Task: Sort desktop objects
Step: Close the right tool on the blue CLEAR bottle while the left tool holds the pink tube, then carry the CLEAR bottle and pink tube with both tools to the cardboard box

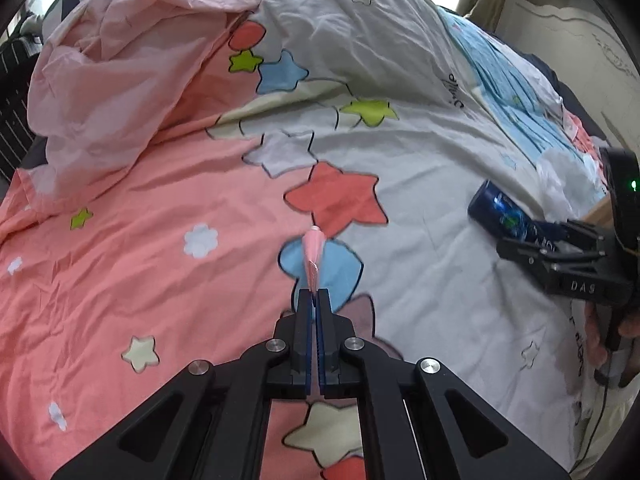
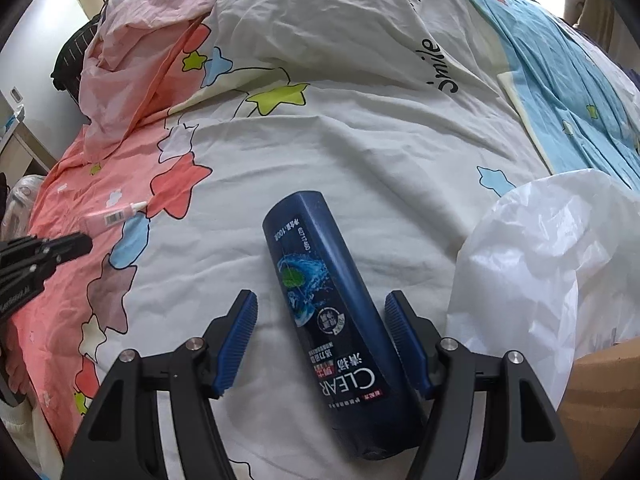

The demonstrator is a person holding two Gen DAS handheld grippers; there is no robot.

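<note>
A small pink tube [image 1: 314, 254] sticks out forward from my left gripper [image 1: 318, 294], which is shut on its flat end and holds it above the star-patterned quilt [image 1: 160, 240]. The right wrist view shows the same tube [image 2: 110, 216] at the far left, in front of the left gripper [image 2: 76, 244]. A dark blue shampoo bottle [image 2: 320, 292] lies on the quilt's white part, between the blue pads of my right gripper [image 2: 322, 296]. That gripper is open, with a clear gap at the left pad. The left wrist view shows the bottle [image 1: 500, 208] and right gripper [image 1: 520, 246] at the right.
A white plastic bag [image 2: 540, 260] lies right of the bottle, over a brown cardboard box [image 2: 600, 400]. A crumpled pink sheet [image 1: 132, 72] is bunched at the far left. A hand [image 1: 600, 336] grips the right tool. Bare quilt spreads between the two grippers.
</note>
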